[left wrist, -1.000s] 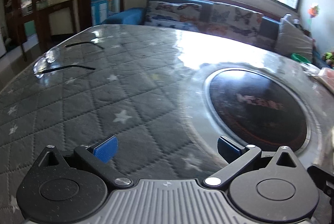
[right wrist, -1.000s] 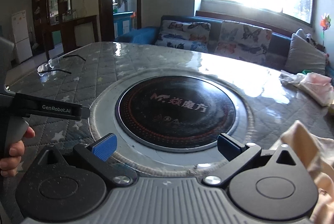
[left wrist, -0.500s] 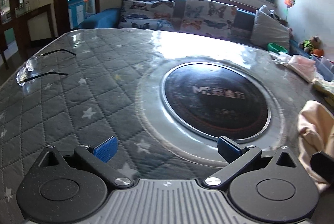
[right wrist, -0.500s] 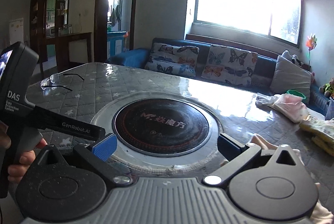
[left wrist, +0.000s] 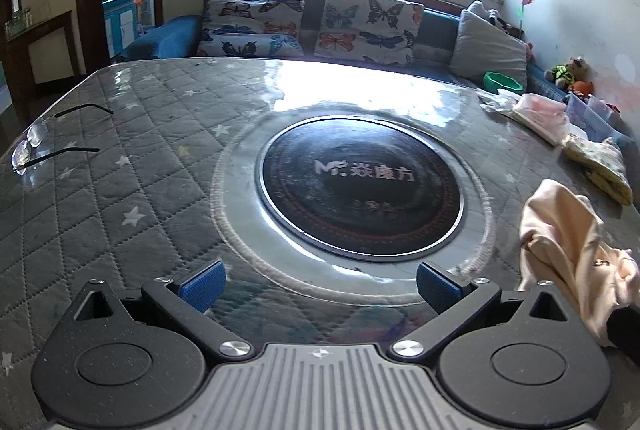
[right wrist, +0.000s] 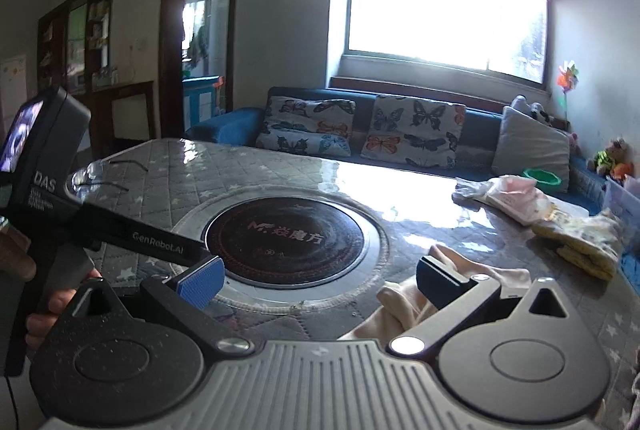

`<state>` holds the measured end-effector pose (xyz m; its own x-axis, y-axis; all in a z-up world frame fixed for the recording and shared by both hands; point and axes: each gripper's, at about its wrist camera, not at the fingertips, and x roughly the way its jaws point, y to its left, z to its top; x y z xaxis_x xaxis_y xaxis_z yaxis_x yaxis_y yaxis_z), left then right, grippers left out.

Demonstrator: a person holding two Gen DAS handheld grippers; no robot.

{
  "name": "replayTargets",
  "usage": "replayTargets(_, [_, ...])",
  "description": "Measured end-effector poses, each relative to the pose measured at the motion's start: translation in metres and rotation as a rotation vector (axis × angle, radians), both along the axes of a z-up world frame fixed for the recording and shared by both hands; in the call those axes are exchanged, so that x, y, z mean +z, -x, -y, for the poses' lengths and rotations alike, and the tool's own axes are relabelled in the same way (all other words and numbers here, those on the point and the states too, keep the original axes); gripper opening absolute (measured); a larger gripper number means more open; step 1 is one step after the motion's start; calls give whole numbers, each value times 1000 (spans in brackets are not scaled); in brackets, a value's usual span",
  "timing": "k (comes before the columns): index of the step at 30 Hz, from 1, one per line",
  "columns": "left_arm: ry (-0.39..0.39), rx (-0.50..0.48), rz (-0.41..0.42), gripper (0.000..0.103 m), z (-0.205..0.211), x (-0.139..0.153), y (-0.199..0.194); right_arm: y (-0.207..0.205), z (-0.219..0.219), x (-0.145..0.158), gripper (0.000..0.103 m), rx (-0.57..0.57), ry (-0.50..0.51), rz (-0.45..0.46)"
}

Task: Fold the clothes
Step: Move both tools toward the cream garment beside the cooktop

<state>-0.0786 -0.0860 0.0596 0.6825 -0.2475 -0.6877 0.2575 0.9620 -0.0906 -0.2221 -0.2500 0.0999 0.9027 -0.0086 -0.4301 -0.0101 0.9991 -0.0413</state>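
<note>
A crumpled peach garment (left wrist: 568,242) lies on the table at the right; in the right wrist view it (right wrist: 404,310) sits just below and behind my right gripper's right finger. My left gripper (left wrist: 318,284) is open and empty above the table's front, left of the garment. My right gripper (right wrist: 318,280) is open and empty, raised above the table. Folded pieces lie at the far right: a pink one (left wrist: 540,111) and a yellow patterned one (left wrist: 600,159).
A round black induction hob (left wrist: 360,185) is set in the middle of the quilted grey table (left wrist: 120,149). A pair of glasses (left wrist: 44,139) lies at the left edge. A sofa with butterfly cushions (left wrist: 312,25) stands behind the table.
Both views have swung: the left gripper turned right, bringing the hob and peach garment into view. The right gripper lifted and tilted up. Both stayed open.
</note>
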Motion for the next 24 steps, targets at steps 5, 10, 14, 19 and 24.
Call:
replayTargets(5, [-6,-32,-5,103,12,2,5,6,5,2,103,-31,2,-14])
replayTargets(10, [-21,-65,1,103,22,3,8,15,6,3,103,-56,25,-27])
replayTargets(14, [-30,-94,-4,103,30,5,11,19,10,2,103,-84,25,-41])
replayTargets(19, [-38,-129,-2,103,42,7,15,24,17,0,103,-123,12,-52])
replayTargets(24, [-48,-161,-4,103,54,8,17,30,24,-2,103,-162,7,-60])
